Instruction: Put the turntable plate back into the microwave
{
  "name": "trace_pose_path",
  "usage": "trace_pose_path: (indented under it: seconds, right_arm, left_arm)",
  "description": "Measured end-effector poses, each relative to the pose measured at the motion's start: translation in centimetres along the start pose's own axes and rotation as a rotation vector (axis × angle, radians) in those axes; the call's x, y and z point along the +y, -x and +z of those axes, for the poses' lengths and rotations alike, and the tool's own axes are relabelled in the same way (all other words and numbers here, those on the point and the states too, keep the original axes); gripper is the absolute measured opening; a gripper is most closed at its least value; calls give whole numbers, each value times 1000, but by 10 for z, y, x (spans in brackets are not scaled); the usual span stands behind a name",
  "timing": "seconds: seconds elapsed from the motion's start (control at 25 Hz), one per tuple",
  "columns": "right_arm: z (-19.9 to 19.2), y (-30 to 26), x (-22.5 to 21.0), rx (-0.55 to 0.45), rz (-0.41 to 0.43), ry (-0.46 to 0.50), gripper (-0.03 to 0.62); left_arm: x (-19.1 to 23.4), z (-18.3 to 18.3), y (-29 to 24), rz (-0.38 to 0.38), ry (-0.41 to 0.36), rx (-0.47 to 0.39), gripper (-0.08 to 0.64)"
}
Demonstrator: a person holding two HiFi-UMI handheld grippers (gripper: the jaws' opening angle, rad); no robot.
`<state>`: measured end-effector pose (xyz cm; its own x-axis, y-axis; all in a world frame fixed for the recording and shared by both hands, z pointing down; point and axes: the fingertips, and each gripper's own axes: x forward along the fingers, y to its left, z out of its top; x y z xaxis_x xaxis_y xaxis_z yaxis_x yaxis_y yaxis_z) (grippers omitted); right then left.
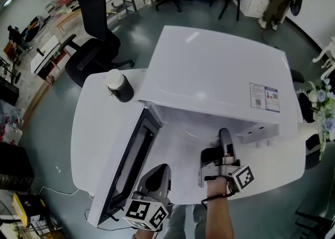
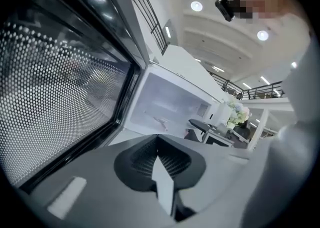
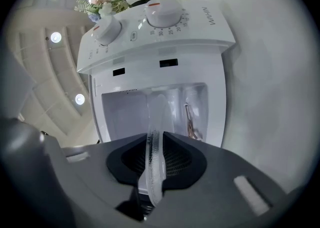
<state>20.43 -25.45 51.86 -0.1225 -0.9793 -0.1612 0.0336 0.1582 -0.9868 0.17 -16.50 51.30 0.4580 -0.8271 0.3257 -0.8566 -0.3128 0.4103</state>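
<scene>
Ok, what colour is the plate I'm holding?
The plate is clear, colourless glass, seen edge-on; best in the right gripper view.

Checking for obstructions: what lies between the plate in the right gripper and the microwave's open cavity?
Nothing: in the right gripper view, the glass plate, clamped edge-on by the right gripper, points at the open microwave cavity.

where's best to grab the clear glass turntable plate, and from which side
Its thin rim, from the side away from the white microwave, as the right gripper does: the clear glass turntable plate is a flat disc, so only its edge fits the jaws, leaving the far side free to enter.
</scene>
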Motion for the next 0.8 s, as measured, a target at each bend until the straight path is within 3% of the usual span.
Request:
trace_pose_path:
  seconds: [0.8]
  right_arm:
    - [12, -44, -13, -64, -48, 5, 61]
  left_arm:
    - [1, 2, -18, -15, 24, 7, 0]
